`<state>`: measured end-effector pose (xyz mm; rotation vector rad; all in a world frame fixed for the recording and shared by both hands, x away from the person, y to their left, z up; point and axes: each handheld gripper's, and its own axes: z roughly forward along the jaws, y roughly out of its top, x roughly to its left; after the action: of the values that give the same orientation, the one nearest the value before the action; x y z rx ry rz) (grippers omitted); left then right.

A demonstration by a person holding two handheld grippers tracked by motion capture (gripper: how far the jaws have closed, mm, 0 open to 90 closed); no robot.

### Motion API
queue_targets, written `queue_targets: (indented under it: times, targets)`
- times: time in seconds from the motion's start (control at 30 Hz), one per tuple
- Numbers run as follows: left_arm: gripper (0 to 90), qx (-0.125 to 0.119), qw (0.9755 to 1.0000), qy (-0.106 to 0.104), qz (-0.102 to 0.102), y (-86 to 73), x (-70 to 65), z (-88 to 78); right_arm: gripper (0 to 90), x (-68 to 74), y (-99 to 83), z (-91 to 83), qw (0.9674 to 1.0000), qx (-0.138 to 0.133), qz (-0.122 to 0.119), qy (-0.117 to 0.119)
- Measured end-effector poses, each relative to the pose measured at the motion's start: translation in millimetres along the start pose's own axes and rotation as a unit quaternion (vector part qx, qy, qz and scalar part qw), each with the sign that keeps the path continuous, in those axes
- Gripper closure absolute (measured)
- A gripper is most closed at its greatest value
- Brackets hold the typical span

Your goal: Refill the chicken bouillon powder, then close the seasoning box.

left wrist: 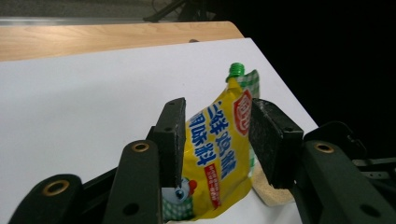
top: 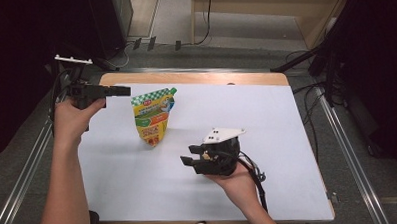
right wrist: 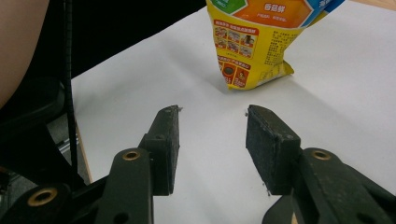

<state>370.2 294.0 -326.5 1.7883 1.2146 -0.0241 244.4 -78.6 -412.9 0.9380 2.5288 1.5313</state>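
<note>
— White sheeting is covering the desk (top: 267,139), with bare wood showing along its far edge. Starting nearest the person, what is happening around the yellow pouch (top: 153,116)?

— Nearest is the right claw (top: 190,161), hovering on the near side of the pouch and a little to its right, well apart from it. Its jaws are standing open with nothing between them; in the right gripper view (right wrist: 212,135) it is looking at the pouch's lower corner (right wrist: 254,51) over bare sheet.

— And farther out?

— The pouch is standing upright, roughly mid-desk toward the left. The left claw (top: 124,90) is lying level just beside the pouch's upper left edge, jaws parted. In the left gripper view (left wrist: 215,140) the pouch (left wrist: 219,154) is showing in the gap between the pads, but behind them, not pressed.

— So which step?

— My reading: neither claw is gripping, and the pouch is free. Any next grasp is calling for pads closing on the pouch's top seam without tipping it.

— Anything unclear?

— Whether the left tip is brushing the pouch is hard to judge. The green cap (left wrist: 236,70) is small, and the pouch's top is being cut off in the right gripper view.
</note>
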Motion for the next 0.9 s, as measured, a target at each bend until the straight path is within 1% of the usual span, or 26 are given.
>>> queue_targets:
  times: [0.03, 0.07, 0.17, 0.2, 0.23, 0.33, 0.4, 0.47, 0.53, 0.57, 0.6, 0.63, 0.7, 0.77, 0.87, 0.9]
  targets:
    - [57.0, -0.002, 1.0, 0.005, 0.001, -1.1, 2.3, -0.5, 56.4, -0.8, 0.6, -1.2, 1.0, 0.0, 0.0, 0.001]
    - [57.1, -0.002, 1.0, 0.006, -0.001, -2.0, 4.7, -0.5, 56.5, -1.3, 1.4, -2.5, 1.0, 0.001, 0.001, 0.0]
    - [57.4, 0.0, 1.0, 0.006, -0.006, -4.6, 11.5, 1.1, 57.0, -4.2, 3.5, -6.2, 1.0, 0.0, 0.001, 0.001]
    - [57.0, 0.0, 1.0, 0.006, -0.006, -4.6, 11.5, 1.1, 57.0, -4.2, 3.5, -6.2, 1.0, 0.0, 0.001, 0.001]
    - [56.5, 0.002, 0.9999, 0.007, -0.011, -6.4, 16.3, 2.8, 57.6, -6.3, 4.6, -8.8, 1.0, 0.001, 0.003, -0.001]
    - [54.3, 0.003, 0.9999, 0.007, -0.011, -9.7, 22.8, 4.1, 58.5, -9.6, 6.2, -13.2, 1.0, -0.001, 0.006, -0.001]
    - [51.4, -0.002, 0.9998, 0.009, -0.02, -12.1, 25.9, 6.1, 59.4, -11.8, 7.5, -16.6, 1.0, -0.001, 0.003, -0.001]
    - [50.7, -0.002, 0.9997, 0.011, -0.02, -13.3, 27.7, 7.4, 60.3, -14.2, 8.8, -20.8, 1.0, -0.001, 0.007, -0.002]
    - [50.3, 0.003, 0.9995, 0.014, -0.028, -15.9, 32.6, 12.0, 60.8, -16.6, 10.0, -24.8, 1.0, -0.006, 0.007, -0.004]
    - [49.7, 0.003, 0.9995, 0.014, -0.028, -15.9, 32.6, 12.0, 60.8, -16.6, 10.0, -24.8, 1.0, -0.006, 0.007, -0.004]
    - [48.5, 0.004, 0.9993, 0.011, -0.035, -17.2, 35.6, 14.4, 61.8, -18.6, 11.1, -29.2, 0.9999, -0.007, 0.009, -0.006]
    - [48.0, 0.004, 0.9993, 0.007, -0.038, -17.9, 36.8, 15.4, 62.4, -19.7, 11.7, -31.5, 0.9999, -0.008, 0.007, -0.008]
    - [47.3, 0.006, 0.9992, 0.005, -0.038, -19.0, 39.1, 17.0, 63.3, -21.8, 13.0, -36.1, 0.9998, -0.01, 0.009, -0.011]
    - [46.7, 0.007, 0.9992, 0.007, -0.038, -19.9, 40.9, 18.5, 64.9, -24.1, 14.1, -40.9, 0.9997, -0.014, 0.011, -0.014]
    - [46.2, 0.008, 0.9995, 0.013, -0.027, -21.2, 42.3, 20.7, 67.1, -27.6, 15.4, -48.0, 0.9996, -0.016, 0.013, -0.021]
    - [46.2, 0.008, 0.9995, 0.013, -0.027, -21.2, 42.3, 20.7, 67.1, -27.6, 15.4, -48.0, 0.9996, -0.016, 0.013, -0.021]
